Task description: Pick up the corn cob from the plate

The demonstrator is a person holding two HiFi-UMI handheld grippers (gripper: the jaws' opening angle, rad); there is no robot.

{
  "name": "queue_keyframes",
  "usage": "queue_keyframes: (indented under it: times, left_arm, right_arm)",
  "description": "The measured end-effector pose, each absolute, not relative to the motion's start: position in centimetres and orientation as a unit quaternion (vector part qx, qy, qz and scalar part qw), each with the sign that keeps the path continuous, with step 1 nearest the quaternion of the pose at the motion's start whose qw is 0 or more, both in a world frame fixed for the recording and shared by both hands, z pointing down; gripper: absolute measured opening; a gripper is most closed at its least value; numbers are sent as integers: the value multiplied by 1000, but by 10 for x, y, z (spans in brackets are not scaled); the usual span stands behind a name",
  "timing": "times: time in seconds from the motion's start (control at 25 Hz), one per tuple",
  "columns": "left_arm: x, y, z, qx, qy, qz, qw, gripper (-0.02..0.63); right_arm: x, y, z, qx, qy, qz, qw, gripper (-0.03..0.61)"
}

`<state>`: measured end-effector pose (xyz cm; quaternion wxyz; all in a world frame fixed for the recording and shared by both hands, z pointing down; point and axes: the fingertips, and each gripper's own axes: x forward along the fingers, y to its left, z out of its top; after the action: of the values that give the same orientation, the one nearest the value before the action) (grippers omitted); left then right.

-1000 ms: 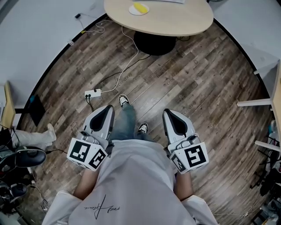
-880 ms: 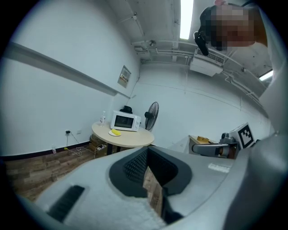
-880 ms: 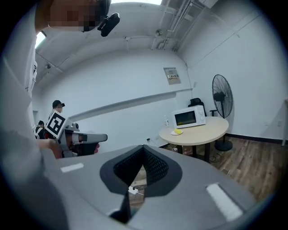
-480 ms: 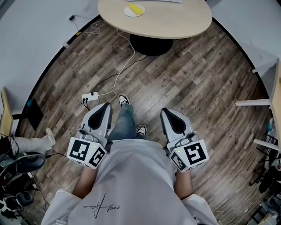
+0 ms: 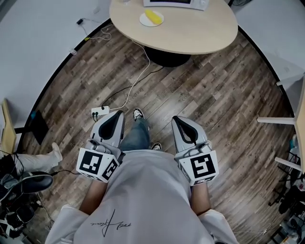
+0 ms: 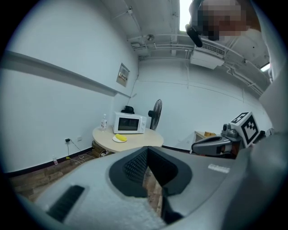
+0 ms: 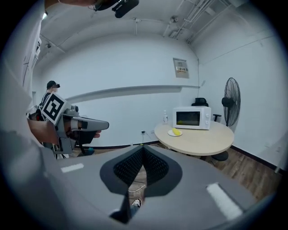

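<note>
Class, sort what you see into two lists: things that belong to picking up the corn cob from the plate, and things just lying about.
Belongs to the job: corn cob, plate, round table, left gripper, right gripper.

Just lying about: microwave, power strip, standing fan, bottle.

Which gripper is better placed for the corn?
Left gripper, barely: it and the right gripper are shut and far off, but the plate sits on the table's left part, microwave on its right.
</note>
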<state>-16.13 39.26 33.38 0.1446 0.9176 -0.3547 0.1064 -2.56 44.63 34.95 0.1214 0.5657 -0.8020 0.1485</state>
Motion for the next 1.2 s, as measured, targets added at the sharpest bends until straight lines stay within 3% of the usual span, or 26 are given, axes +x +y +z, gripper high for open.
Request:
queue_keyframes:
  times: [0.68, 1.2]
  left_arm:
    - [-202, 205, 322, 919, -357, 95, 141, -2]
    - [-209, 132, 336, 913, -354, 100, 175, -5]
  right_arm:
    - [-65, 267, 347, 555, -805, 155, 143, 14]
    - [-63, 199, 333, 582, -786, 129, 162, 9]
